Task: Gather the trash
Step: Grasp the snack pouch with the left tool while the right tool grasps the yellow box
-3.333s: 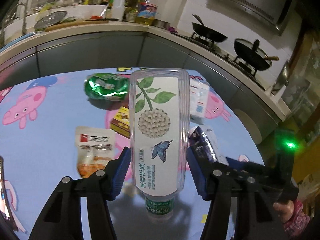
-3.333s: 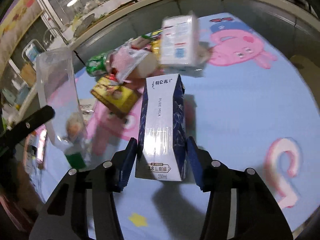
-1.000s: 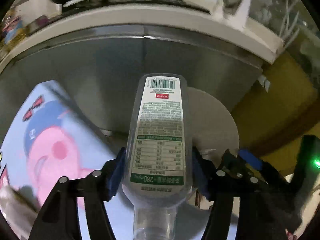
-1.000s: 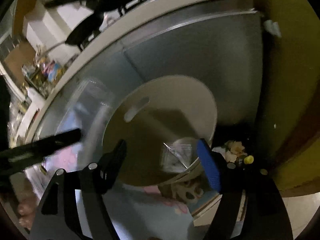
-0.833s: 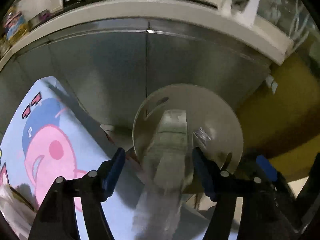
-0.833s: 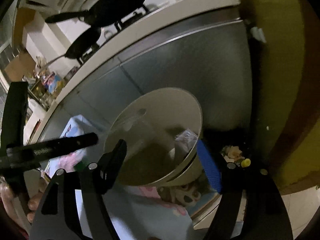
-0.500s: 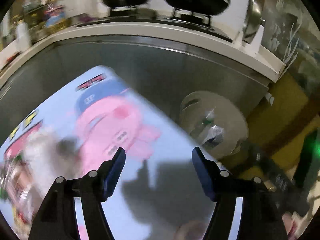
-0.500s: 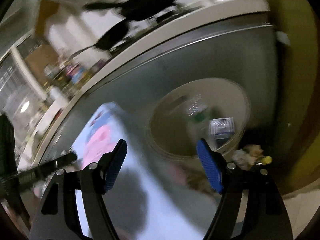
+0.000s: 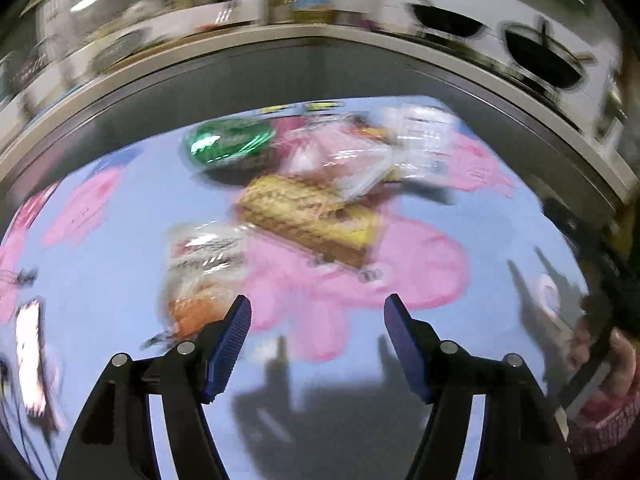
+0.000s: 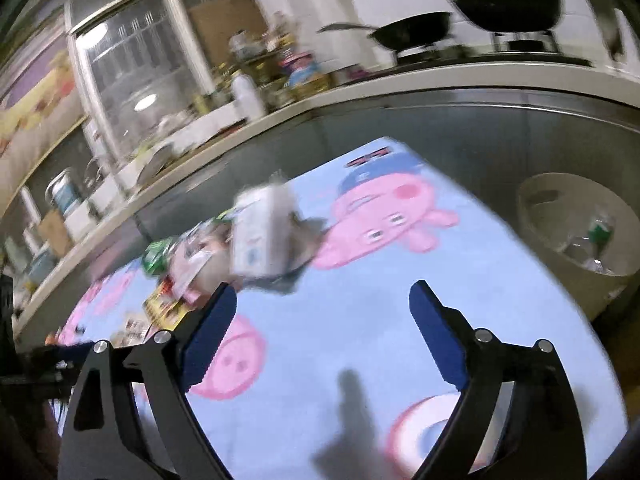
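1. The left tongs (image 9: 317, 310) stand released, blue pads apart with nothing between them, over a blue cartoon-print mat (image 9: 100, 280).
2. The right tongs (image 10: 322, 294) are also released and empty; their jaws have just been opening wider.
3. Just ahead of the left tongs' left pad lies a blurred snack packet (image 9: 202, 264) with an orange lower end.
4. Beyond it a yellow-brown box (image 9: 308, 218) lies at a slant on the mat.
5. Farther back sit a crushed green can (image 9: 228, 144) and a heap of clear and pink wrappers (image 9: 352, 160), touching one another; blur hides the details.
6. In the right wrist view a white carton (image 10: 260, 236) stands at the near end of that heap, ahead of the tongs.
7. At the mat's right edge, by the grey cabinet front (image 10: 480, 140), a cream bin (image 10: 536, 216) holds a clear bottle with a green cap (image 10: 592, 240).
8. Above runs the kitchen counter (image 10: 400, 84), carrying two black woks (image 10: 508, 0) on a stove.
9. A hand (image 9: 612, 364) in a pink cuff shows at the left view's right edge.
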### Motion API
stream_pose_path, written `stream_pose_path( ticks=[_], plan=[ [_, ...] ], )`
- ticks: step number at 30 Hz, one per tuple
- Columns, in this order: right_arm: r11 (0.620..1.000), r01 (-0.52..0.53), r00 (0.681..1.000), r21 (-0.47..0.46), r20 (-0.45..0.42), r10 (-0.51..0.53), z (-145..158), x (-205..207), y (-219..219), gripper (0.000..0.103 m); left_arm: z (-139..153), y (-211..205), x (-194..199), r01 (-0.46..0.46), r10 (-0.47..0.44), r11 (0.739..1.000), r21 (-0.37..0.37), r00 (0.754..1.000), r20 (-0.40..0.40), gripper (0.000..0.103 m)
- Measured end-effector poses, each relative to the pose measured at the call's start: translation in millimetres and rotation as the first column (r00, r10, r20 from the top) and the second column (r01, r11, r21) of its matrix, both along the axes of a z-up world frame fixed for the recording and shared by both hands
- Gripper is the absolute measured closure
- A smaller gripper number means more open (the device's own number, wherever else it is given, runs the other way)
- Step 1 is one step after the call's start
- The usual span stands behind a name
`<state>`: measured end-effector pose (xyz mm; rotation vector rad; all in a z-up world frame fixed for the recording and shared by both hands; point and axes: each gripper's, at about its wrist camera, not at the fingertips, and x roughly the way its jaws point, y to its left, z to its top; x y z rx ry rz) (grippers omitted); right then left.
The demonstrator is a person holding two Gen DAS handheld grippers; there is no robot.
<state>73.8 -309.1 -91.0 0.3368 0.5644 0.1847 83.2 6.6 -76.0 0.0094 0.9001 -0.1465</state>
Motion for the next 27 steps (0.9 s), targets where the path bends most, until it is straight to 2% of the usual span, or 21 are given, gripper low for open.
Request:
stream_pose_path(
  ticks=[4, 6, 8, 11, 13, 15, 17, 18, 21, 23, 26, 27],
  plan=[
    [0.996, -0.093, 0.995, -0.012, -0.031, 0.092, 2.6, 4.3, 38.6, 0.017, -8.6, 59.1, -1.8, -0.141, 0.139, 0.989, -0.049, 0.989, -0.046, 0.033],
    [0.99, -0.139, 0.99, -0.025, -0.039, 0.137, 4.8, 4.5, 59.6, 0.022, -13.6, 82.1, 3.0, -0.187, 0.181, 0.978, -0.091, 0.981, -0.07, 0.033],
    [0.98, -0.187, 0.982, -0.061, -0.045, 0.185, 6.0, 6.3, 80.7, 0.031, -16.8, 94.6, 7.3, -0.2, 0.191, 0.973, -0.119, 0.978, -0.085, 0.034],
    [0.961, -0.249, 0.968, -0.123, -0.062, 0.243, 7.5, 16.3, 108.9, 0.037, -24.0, 107.9, 18.7, -0.179, 0.167, 0.975, -0.134, 0.981, -0.098, 0.035],
    [0.947, -0.277, 0.961, -0.16, -0.069, 0.269, 7.0, 23.0, 123.0, 0.037, -28.6, 108.4, 28.1, -0.156, 0.139, 0.974, -0.163, 0.984, -0.109, 0.035],
    [0.916, -0.332, 0.943, -0.226, -0.083, 0.321, 5.5, 34.2, 143.4, 0.037, -32.0, 106.8, 35.6, -0.138, 0.118, 0.972, -0.19, 0.986, -0.114, 0.035],
    [0.886, -0.382, 0.924, -0.263, -0.106, 0.367, 2.0, 44.0, 156.6, 0.034, -35.5, 105.7, 43.0, -0.115, 0.093, 0.971, -0.208, 0.989, -0.115, 0.035],
    [0.869, -0.411, 0.912, -0.275, -0.125, 0.391, -1.0, 50.2, 163.8, 0.03, -37.6, 105.0, 47.6, -0.101, 0.075, 0.969, -0.223, 0.99, -0.121, 0.035],
    [0.83, -0.483, 0.875, -0.279, -0.184, 0.448, -12.5, 66.6, 180.2, 0.026, -39.9, 104.6, 55.5, -0.083, 0.051, 0.964, -0.253, 0.99, -0.128, 0.035],
    [0.811, -0.505, 0.863, -0.295, -0.212, 0.46, -20.4, 72.6, 188.8, 0.024, -41.2, 100.0, 58.0, -0.068, 0.035, 0.963, -0.26, 0.991, -0.129, 0.04],
    [0.792, -0.514, 0.857, -0.331, -0.232, 0.46, -31.8, 75.8, 200.5, 0.026, -45.2, 92.5, 59.3, -0.053, 0.018, 0.966, -0.251, 0.99, -0.142, 0.056],
    [0.788, -0.516, 0.855, -0.334, -0.244, 0.457, -35.8, 75.9, 203.2, 0.038, -48.0, 88.6, 58.8, -0.049, 0.013, 0.97, -0.238, 0.989, -0.15, 0.061]
  ],
)
